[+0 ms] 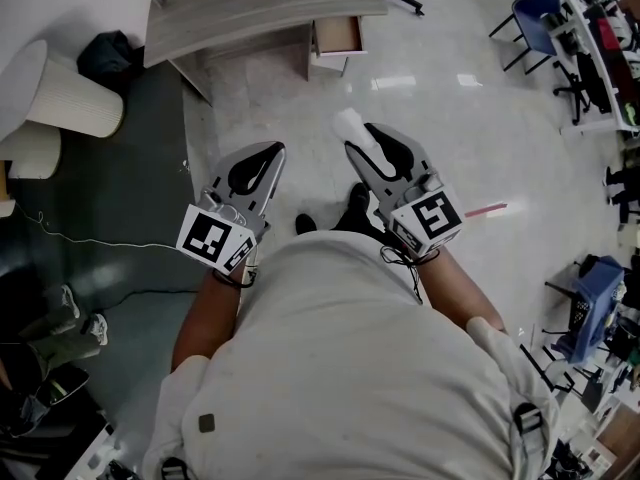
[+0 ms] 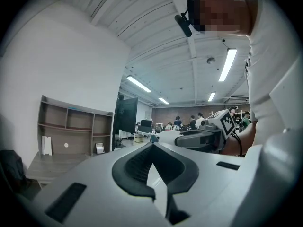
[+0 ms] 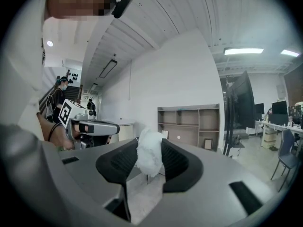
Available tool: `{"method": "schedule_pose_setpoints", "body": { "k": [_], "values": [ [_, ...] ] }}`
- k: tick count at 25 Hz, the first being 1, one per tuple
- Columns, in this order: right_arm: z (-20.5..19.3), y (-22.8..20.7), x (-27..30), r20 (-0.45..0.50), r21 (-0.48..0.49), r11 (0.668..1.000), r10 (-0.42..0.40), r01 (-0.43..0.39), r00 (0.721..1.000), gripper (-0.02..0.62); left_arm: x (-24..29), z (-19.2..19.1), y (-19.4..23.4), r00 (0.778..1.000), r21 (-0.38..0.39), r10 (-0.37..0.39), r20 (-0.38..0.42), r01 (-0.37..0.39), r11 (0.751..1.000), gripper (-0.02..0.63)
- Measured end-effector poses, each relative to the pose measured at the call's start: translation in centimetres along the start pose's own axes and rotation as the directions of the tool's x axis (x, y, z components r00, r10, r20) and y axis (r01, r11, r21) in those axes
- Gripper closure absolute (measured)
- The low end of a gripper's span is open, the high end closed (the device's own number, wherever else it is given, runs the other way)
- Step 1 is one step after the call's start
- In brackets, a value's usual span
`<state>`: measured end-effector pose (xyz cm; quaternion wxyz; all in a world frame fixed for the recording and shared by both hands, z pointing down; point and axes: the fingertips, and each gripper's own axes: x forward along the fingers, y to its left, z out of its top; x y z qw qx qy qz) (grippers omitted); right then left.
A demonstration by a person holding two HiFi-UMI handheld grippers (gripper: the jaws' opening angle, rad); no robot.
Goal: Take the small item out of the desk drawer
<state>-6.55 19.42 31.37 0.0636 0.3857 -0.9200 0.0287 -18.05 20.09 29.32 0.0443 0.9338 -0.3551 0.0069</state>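
As the right tool point(image 1: 360, 144) clamps the white fluffy wad point(image 1: 349, 123) clear of the 12 o'clock worktop drawer point(image 1: 338, 36), the left tool point(image 1: 274, 149) rests closed, empty.

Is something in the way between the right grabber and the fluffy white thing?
No, nothing visible is in the way. The fluffy white thing is already clamped between the jaws of the right gripper, well clear of the open drawer.

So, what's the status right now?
Right gripper clamped on small white fluffy wad. Left gripper shut, empty. Light wooden desk drawer open ahead. Nothing blocking.
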Motion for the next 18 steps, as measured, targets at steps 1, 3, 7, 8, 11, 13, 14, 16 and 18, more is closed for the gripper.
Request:
{"method": "schedule_pose_setpoints", "body": {
  "k": [1, 3, 7, 8, 11, 13, 14, 16, 18],
  "values": [
    [0.1, 0.1, 0.0, 0.003, 0.000, 1.000, 0.000, 0.000, 1.000, 0.436, 0.0, 0.0, 0.1, 1.000, -0.001, 0.000, 0.001, 0.000, 1.000, 0.591],
    [0.4, 0.2, 0.2, 0.008, -0.001, 1.000, -0.001, 0.001, 1.000, 0.436, -0.1, 0.1, 0.3, 1.000, -0.004, 0.000, 0.005, 0.000, 1.000, 0.591],
    [0.6, 0.3, 0.5, 0.005, -0.002, 1.000, -0.004, 0.004, 1.000, 0.436, -0.1, 0.1, 0.4, 1.000, -0.007, -0.005, 0.009, 0.005, 1.000, 0.591],
    [0.7, 0.3, 0.6, 0.005, -0.003, 1.000, -0.006, 0.006, 1.000, 0.436, -0.1, 0.2, 0.5, 1.000, -0.008, -0.007, 0.010, 0.007, 1.000, 0.591],
    [1.2, 0.1, 1.0, 0.013, -0.005, 1.000, -0.009, 0.009, 1.000, 0.436, 0.1, 0.3, 0.8, 1.000, -0.010, -0.011, 0.011, 0.011, 1.000, 0.591],
    [1.3, 0.1, 0.8, 0.017, -0.003, 1.000, -0.010, 0.010, 1.000, 0.436, 0.1, 0.4, 0.6, 1.000, -0.008, -0.011, 0.014, 0.011, 1.000, 0.591],
    [1.2, 0.1, 0.6, 0.019, -0.003, 1.000, -0.011, 0.011, 1.000, 0.436, 0.1, 0.5, 0.5, 1.000, -0.007, -0.010, 0.015, 0.010, 1.000, 0.591],
    [1.3, 0.2, 0.2, 0.022, -0.001, 1.000, -0.013, 0.013, 1.000, 0.436, 0.1, 0.6, 0.2, 1.000, -0.006, -0.007, 0.017, 0.007, 1.000, 0.591],
    [1.3, 0.3, 0.1, 0.024, 0.002, 1.000, -0.015, 0.015, 1.000, 0.436, 0.0, 0.7, 0.1, 1.000, -0.006, -0.003, 0.019, 0.004, 1.000, 0.591]
  ]
}}
